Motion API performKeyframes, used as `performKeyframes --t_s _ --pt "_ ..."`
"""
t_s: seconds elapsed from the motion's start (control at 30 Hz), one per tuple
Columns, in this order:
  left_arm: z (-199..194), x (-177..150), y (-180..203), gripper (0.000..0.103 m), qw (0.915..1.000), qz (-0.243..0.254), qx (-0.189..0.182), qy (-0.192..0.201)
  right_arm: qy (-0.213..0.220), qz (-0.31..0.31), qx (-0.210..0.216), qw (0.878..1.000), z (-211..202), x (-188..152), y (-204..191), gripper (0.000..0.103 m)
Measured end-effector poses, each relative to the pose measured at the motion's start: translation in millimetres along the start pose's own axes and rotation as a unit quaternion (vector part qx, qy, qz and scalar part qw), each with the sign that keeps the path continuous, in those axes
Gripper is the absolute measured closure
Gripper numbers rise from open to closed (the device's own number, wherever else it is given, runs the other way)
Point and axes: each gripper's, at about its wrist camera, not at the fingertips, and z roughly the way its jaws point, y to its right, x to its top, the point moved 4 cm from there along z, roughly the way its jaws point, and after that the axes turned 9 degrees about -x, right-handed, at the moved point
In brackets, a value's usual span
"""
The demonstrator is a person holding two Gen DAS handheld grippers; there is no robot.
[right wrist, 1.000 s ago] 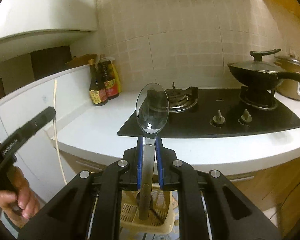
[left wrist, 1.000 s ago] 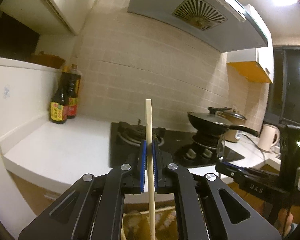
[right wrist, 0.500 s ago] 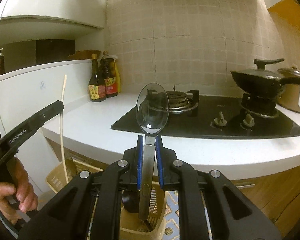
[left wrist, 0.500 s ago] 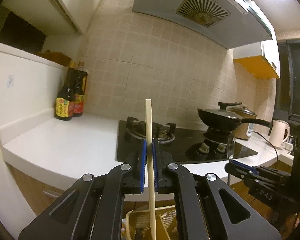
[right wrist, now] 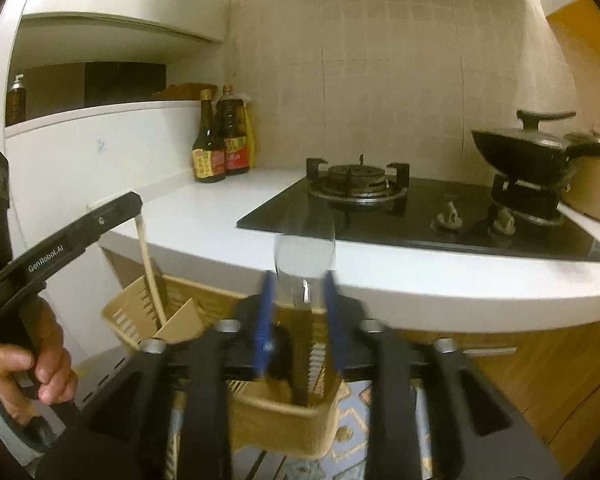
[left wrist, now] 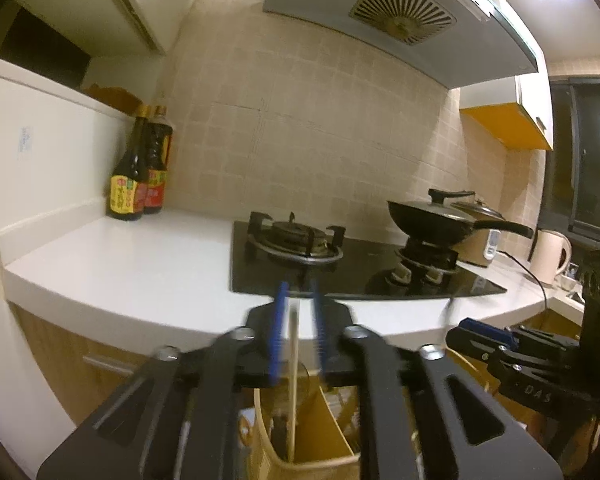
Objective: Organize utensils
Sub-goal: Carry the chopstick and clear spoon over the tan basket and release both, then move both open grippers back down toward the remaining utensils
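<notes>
My left gripper (left wrist: 299, 300) is open, its blue pads apart; a pale wooden chopstick (left wrist: 293, 380) stands loose between them, its lower end in the beige utensil basket (left wrist: 308, 460) below. My right gripper (right wrist: 298, 286) is open too; a metal spoon (right wrist: 303, 248) stands between its spread pads, handle down in the same basket (right wrist: 284, 420), bowl blurred. In the right wrist view the left gripper (right wrist: 76, 232) is at the left with the chopstick (right wrist: 150, 268) slanting into the basket's left compartment.
The basket sits low, below the white counter (left wrist: 132, 268) edge. A black gas hob (left wrist: 340, 268) with a lidded wok (left wrist: 432, 220), two sauce bottles (left wrist: 138, 176), a rice cooker (right wrist: 592, 188) and a kettle (left wrist: 550, 256) stand on the counter.
Both grippers have opened and let go: the chopstick and the spoon have dropped lower into the basket. Both grippers have sunk closer to the basket.
</notes>
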Motion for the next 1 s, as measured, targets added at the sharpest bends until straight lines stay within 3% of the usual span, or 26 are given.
performKeyframes --t_s 0.07,0.47,0.63,1.0 --pt "-6.4 -2.0 1.0 0.065 1.0000 0.000 0.001 -0.001 0.002 0.004 -0.002 1.000 -6.8 -3.0 2.5 0.047" --pt "-62.4 -10.5 4.4 0.061 0.9969 -0.041 -0.025 -0.062 -0.079 0.004 -0.002 0.997 -54.0 -28.2 5.1 0.047" --pt "-82.5 -16.9 17.5 0.061 0.9941 -0.034 -0.024 -0.100 -0.119 -0.007 -0.004 0.993 -70.5 -36.3 -4.1 0.047" --pt "-91.3 -77.0 28.2 0.061 0.9688 -0.054 0.002 -0.242 -0.253 -0.024 0.020 0.967 -73.9 -95.1 -25.4 0.051"
